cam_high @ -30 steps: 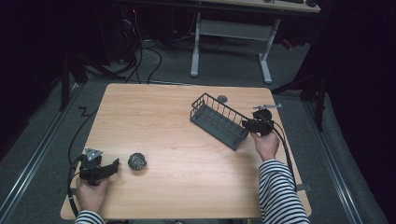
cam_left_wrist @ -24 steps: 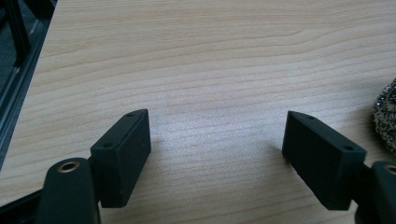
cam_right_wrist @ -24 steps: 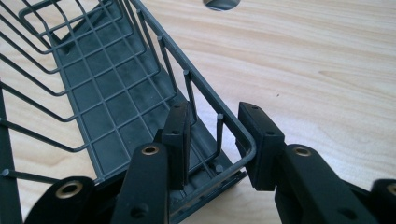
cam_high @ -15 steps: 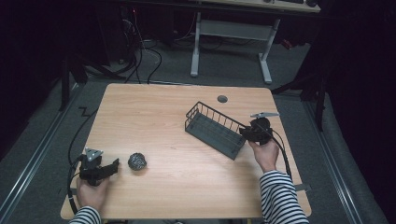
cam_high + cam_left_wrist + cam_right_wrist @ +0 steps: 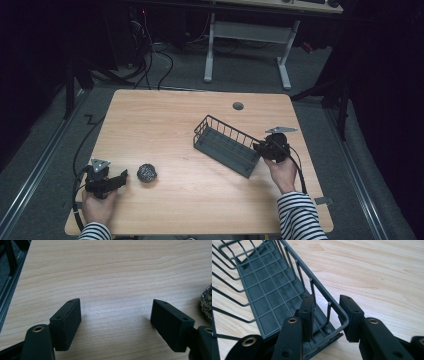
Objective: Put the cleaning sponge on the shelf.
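A dark wire basket (image 5: 220, 123) lies slantwise on the wooden table (image 5: 160, 120), right of the middle. My right gripper (image 5: 259, 148) is shut on its near right end. In the right gripper view one jaw stands inside the basket (image 5: 269, 297) and the other outside, with my right gripper (image 5: 328, 315) pinching the end wall's wires at the corner. A small steel-wool ball (image 5: 147, 173) rests near the front left. Just left of it my left gripper (image 5: 120, 178) sits low over the table, open. The ball (image 5: 207, 302) shows beyond the right jaw of my left gripper (image 5: 117, 310), with bare wood between the jaws.
A round cable hole (image 5: 238, 106) is set in the table near its far edge. Behind the table stands a white desk frame (image 5: 245, 32), with cables (image 5: 150, 60) on the dark floor. The table's left edge (image 5: 17, 285) is close to the left gripper.
My right gripper has dragged the basket leftward and toward the front, turning it a little. The left gripper and the steel-wool ball have stayed put.
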Motion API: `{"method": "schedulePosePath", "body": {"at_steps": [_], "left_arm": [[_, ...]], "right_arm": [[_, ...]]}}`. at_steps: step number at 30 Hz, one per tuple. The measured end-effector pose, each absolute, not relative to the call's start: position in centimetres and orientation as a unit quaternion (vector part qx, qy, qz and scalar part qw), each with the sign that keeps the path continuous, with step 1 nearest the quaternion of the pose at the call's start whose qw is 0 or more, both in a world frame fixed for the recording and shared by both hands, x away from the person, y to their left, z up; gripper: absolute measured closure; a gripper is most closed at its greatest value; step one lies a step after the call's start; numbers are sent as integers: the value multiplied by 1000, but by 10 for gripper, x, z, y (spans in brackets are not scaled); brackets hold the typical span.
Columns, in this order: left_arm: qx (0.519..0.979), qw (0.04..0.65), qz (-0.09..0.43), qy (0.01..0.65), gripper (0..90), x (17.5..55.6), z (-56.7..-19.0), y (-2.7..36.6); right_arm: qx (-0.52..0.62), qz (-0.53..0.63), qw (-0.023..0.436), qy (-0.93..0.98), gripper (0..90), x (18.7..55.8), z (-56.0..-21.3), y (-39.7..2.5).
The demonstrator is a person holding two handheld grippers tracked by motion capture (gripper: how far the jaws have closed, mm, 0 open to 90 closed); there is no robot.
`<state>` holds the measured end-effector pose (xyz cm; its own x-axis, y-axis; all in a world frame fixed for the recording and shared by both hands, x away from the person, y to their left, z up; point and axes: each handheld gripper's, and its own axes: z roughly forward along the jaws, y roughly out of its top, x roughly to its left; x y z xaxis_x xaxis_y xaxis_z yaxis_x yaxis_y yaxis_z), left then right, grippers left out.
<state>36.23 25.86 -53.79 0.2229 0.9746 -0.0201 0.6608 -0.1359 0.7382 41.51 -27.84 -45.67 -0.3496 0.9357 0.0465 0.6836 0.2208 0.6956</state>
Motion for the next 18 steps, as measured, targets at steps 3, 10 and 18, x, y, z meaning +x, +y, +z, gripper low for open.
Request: {"method": "schedulePosePath", "body": {"at_steps": [3, 10, 18], "left_arm": [[707, 327, 242, 578, 259, 361, -538, 261], [711, 323, 244, 575, 249, 362, -538, 260], [711, 323, 244, 575, 249, 362, -538, 259]], "right_arm": [[534, 329, 195, 754, 655, 407, -458, -277], [524, 328, 204, 759, 632, 393, -458, -273], [522, 335, 200, 759, 624, 385, -459, -271]]}}
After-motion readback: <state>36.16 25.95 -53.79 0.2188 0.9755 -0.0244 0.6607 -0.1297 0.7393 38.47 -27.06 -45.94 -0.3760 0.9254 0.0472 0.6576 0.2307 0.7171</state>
